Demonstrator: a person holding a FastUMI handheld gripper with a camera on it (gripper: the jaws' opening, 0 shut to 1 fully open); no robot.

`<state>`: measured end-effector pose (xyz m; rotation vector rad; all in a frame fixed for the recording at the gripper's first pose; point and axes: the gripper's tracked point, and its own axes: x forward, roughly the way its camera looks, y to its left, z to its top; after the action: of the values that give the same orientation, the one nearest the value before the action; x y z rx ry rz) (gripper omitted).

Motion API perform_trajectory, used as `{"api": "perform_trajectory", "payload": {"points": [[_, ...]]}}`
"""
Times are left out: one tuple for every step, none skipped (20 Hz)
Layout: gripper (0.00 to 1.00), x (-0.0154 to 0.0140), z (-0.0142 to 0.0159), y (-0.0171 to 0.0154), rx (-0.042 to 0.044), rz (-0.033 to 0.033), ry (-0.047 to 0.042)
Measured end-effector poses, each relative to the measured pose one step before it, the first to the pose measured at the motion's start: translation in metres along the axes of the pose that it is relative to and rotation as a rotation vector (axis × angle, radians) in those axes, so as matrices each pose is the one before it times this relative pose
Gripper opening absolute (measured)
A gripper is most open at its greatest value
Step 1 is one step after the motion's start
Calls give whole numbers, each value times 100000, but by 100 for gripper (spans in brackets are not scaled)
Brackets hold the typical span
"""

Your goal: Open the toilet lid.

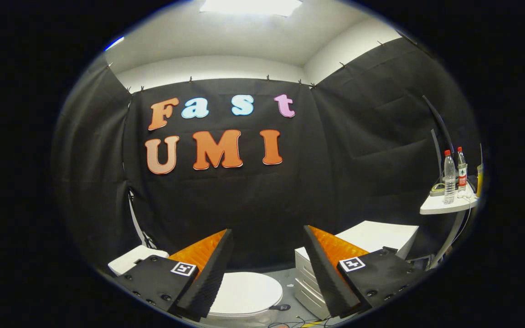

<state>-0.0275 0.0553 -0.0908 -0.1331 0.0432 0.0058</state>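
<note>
Your gripper [267,237] hangs above the toilet with its fingers [212,269] spread wide and holding nothing, and the white lid [249,291] lies flat and closed below, between the fingertips and a little beyond them. Nothing of the job looks done yet (the lid is down and untouched, as far as can be judged), so the descent, the catch under its front edge and the lift all remain. A white drawer unit [372,237] stands just beside the toilet.
</note>
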Motion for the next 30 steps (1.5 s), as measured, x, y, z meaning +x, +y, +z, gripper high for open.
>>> {"api": "perform_trajectory", "payload": {"points": [[98,224,-789,-5,63,-110,771],[98,309,-736,-76,549,-39,505],[98,268,-917,-139,960,-215,716],[98,341,-930,-275,1430,-414,895],[98,213,-1048,-372,1537,-548,988],[98,400,-1223,-421,1623,-792,1186],[98,219,-1300,-566,1484,-1002,1285],[98,462,-1446,-496,1009,-1194,1802],[98,475,-1615,-572,618,-1172,2267],[98,446,-1909,-733,14,-1134,2904],[98,341,-2056,-426,783,-852,3219],[98,676,-1747,-547,1237,-809,3610],[98,670,-1727,-468,2093,-412,3027],[98,698,-1480,-331,2428,-354,2743],[98,718,-1545,-472,2655,-471,2574],[98,582,-1684,-600,2423,-817,3099],[98,691,-1602,-646,2078,-902,2915],[99,683,-1501,-883,2125,-872,2637],[99,427,-1246,-769,1908,-957,1760],[99,683,-693,-765,2382,-1086,1452],[99,687,-769,-831,2765,-968,1721],[99,743,-520,-730,2922,-828,1341],[99,479,-521,-659,2813,-637,854],[99,665,-401,-788,2542,-572,562],[99,626,-470,-571,2301,-696,648],[99,562,-392,-596,2000,-858,894],[99,592,-534,-725,1865,-1265,946],[99,621,-536,-768,1859,-1154,1093],[99,583,-700,-678,1477,-1097,1487],[99,781,-857,-746,1315,-910,2029]]}}
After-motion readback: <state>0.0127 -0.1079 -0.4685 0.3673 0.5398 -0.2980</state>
